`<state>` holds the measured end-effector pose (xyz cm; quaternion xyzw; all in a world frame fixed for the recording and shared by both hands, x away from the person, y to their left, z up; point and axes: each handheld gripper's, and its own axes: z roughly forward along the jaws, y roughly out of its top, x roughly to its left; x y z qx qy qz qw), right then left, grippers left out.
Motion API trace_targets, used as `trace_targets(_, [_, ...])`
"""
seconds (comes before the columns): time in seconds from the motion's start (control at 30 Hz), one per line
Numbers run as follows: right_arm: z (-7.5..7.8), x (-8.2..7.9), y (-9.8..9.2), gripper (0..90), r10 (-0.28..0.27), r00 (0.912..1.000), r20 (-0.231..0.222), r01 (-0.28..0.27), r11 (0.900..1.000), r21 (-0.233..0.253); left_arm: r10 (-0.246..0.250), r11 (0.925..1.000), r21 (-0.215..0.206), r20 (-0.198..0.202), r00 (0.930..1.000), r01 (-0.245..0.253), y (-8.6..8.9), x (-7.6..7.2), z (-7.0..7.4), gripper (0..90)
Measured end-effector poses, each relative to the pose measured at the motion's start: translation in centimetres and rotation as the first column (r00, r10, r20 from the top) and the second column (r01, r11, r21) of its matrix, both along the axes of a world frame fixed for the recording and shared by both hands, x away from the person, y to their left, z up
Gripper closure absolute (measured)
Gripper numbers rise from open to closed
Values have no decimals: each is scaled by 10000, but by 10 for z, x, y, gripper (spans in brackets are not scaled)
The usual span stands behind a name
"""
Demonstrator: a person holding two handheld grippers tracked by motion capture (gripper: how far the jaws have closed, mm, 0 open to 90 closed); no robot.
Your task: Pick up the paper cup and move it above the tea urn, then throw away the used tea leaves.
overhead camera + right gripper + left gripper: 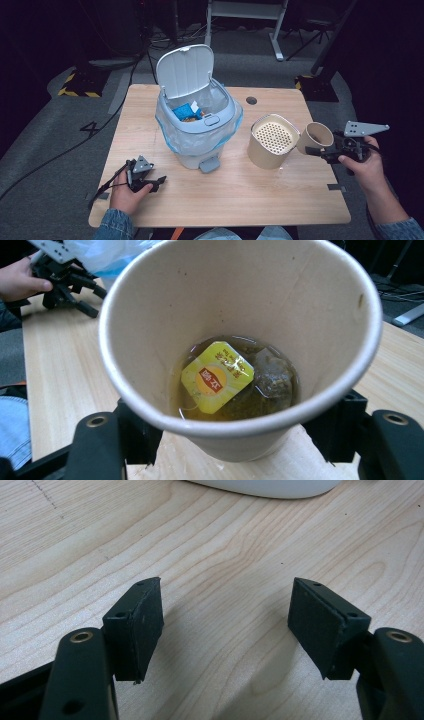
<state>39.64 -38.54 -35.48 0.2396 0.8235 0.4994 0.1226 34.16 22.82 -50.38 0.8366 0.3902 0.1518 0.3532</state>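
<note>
Paper cup held tilted at the table's right edge

The right gripper [320, 150] clamps the paper cup [315, 137], its mouth tipped left toward the strainer pot [271, 141] just beside it; a tea bag [270, 377] and yellow tag [217, 376] lie inside. The left gripper [156, 181] rests released near the front-left corner, bare table [235, 195] between
</note>
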Motion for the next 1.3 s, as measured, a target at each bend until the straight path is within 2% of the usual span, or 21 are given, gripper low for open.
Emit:
trace_targets(0.3, [4, 26, 5, 338, -159, 9999, 30, 160, 9996, -230, -1, 10000, -1, -1, 10000, 1, 0, 0, 0, 309])
trace_targets(0.33, [5, 33, 8, 338, -217, 9997, 62, 219, 9994, -274, -3, 10000, 2, -2, 10000, 3, 0, 0, 0, 309])
trace_targets(0.7, [11, 61, 32, 338, -52, 9997, 228, 63, 9987, -496, -2, 10000, -3, -4, 10000, 2, 0, 0, 0, 309])
trace_targets(1.0, [12, 78, 43, 339, 12, 9990, 441, 22, 9971, -764, -3, 10000, -12, -7, 10000, 3, 0, 0, 0, 308])
trace_targets(1.17, [11, 83, 47, 339, 59, 9984, 556, -10, 9960, -894, -5, 10000, -10, -6, 10000, 5, 0, 0, 0, 308])
trace_targets(1.23, [10, 86, 51, 339, 219, 9957, 897, -118, 9937, -1114, -4, 10000, -6, -1, 10000, 4, 0, 0, 0, 308])
trace_targets(1.3, [10, 86, 52, 339, 229, 9951, 967, -114, 9930, -1174, -3, 10000, 5, 5, 10000, 3, 0, 0, 0, 308])
